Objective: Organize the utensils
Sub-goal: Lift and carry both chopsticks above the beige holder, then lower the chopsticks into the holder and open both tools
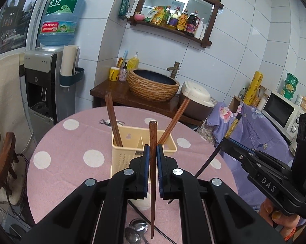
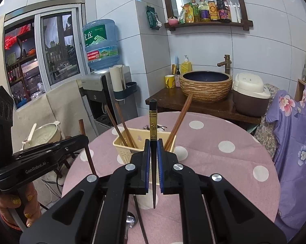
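Nearest the lens, the left claw (image 1: 152, 152) is clamped on a brown wooden chopstick (image 1: 153, 168) held upright, its narrow end hanging above two metal spoons (image 1: 137, 231) and a thin dark chopstick (image 1: 144, 219) that lie on the counter (image 1: 71, 154), a round top under a pink cloth with white dots. Alongside it the right claw (image 2: 152, 147) is closed on a black chopstick with a gold band (image 2: 153, 126), also upright, tip clear of the cloth; the left wrist view shows the same claw from the side at its right edge, with a person's hand (image 1: 279, 217) beneath it. The person's other hand (image 2: 21, 205), nails painted in gold glitter, grips the left tool's handle in the right wrist view.

Just beyond both claws stands a cream plastic utensil holder (image 1: 122, 154) with divided compartments. Brown chopsticks (image 1: 112, 118) lean out of its left compartment and another brown chopstick (image 1: 174, 120) slants out of its right side.

Behind the counter, a dark wooden stand carries a woven-look basin (image 1: 153, 85) with a brass tap, a yellow mug (image 1: 114, 73) and a soap pump bottle (image 1: 133, 62); a rice cooker (image 1: 195, 99) sits to its right. A water dispenser (image 1: 43, 93) with a blue bottle stands at left by a window. White tiled walls bear a dark-framed mirror shelf (image 1: 173, 28) of sauce bottles. At right, a purple floral cloth (image 1: 254, 130) drapes furniture beside a white microwave (image 1: 281, 113).
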Demonstrator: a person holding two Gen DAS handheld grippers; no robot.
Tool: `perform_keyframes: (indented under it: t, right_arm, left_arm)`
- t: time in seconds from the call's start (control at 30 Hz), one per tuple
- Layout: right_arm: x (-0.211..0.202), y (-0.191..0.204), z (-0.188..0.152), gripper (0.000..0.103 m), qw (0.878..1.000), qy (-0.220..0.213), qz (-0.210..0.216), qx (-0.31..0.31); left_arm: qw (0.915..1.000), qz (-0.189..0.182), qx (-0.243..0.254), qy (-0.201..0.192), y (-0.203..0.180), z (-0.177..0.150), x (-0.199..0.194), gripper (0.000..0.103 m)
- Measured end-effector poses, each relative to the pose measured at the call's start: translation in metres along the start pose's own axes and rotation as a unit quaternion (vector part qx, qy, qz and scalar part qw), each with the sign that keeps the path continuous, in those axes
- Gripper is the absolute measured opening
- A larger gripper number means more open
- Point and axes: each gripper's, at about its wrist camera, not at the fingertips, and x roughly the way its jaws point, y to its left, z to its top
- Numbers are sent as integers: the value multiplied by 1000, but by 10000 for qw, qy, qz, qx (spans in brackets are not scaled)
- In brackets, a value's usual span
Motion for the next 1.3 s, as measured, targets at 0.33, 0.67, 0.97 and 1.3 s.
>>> perform_keyframes:
  t: [0.33,0.67,0.97,1.3]
  right_arm:
    - [-3,11,90,7,9987,-491,-115,-119]
    - [34,5,127,7,9967,-652,-482,-78]
    - [88,-9,84,7,9992,-117,-350,151]
    - [113,-11,70,7,9991,-61,-386,137]
  left_arm:
    - [9985,50,-18,-545,-8,84,-17,8]
    - [9944,629,-198,-829,7,138,26,8]
    - [9867,1034,149,-1245,7,117,46,8]
    - [9871,1096,52,-1166,11,131,66,8]
